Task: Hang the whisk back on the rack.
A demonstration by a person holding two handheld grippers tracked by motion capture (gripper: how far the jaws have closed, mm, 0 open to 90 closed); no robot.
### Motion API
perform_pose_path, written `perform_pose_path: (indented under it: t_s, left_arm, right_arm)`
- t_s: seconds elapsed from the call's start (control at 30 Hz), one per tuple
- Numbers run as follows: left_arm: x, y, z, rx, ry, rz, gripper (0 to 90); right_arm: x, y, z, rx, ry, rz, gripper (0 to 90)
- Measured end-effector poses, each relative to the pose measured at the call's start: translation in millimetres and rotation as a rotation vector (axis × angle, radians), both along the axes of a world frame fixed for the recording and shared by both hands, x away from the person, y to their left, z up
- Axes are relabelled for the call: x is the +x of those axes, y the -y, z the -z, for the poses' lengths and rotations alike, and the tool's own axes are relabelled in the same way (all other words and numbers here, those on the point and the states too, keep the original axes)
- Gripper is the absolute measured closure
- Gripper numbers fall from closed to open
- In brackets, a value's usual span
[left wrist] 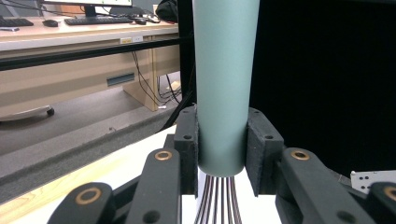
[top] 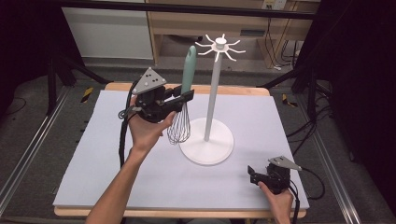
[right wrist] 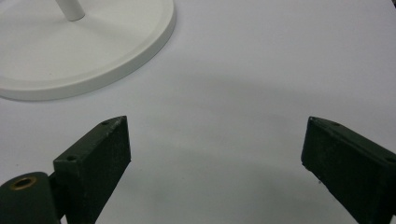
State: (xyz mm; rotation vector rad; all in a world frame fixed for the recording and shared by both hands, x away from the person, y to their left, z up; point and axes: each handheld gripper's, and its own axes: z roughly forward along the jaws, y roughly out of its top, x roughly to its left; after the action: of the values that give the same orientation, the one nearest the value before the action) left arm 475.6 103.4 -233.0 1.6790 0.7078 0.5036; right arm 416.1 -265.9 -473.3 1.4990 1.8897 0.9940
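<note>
High view: the left gripper [top: 180, 100] clamps the whisk [top: 183, 100] upright by its handle's lower end, above the table's [top: 116, 154] far edge beside the hook stand [top: 212, 93] — loop-end up, likely for hanging. The right gripper [top: 254, 175] rests open-jawed near the right front corner — spare.

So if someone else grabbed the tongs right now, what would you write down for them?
Left tongs: shut on the whisk, gripping the bottom of its teal handle just above the wires. The whisk is held upright in the air, handle up, wires down, beside the pole of the white hanging stand.
Right tongs: open, holding nothing, low over the table near its front right corner.
Done: whisk picked up and brought next to the stand.
Left, probably: lift the whisk to the hooks at the top of the stand and hang it; none of the hooks holds anything yet.
</note>
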Motion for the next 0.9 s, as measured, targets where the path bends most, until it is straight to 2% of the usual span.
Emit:
perform_pose_path:
  t_s: [0.53, 0.9]
  left_arm:
    - [8.2, 8.0, 1.7, 0.019, -0.016, -0.009, 68.7]
    - [11.0, 12.1, 1.8, 0.026, -0.013, -0.009, 68.6]
  right_arm:
    - [0.0, 0.3, -0.2, -0.002, 0.002, -0.003, 8.7]
    - [-0.1, 0.3, -0.4, 0.0, 0.002, -0.002, 8.7]
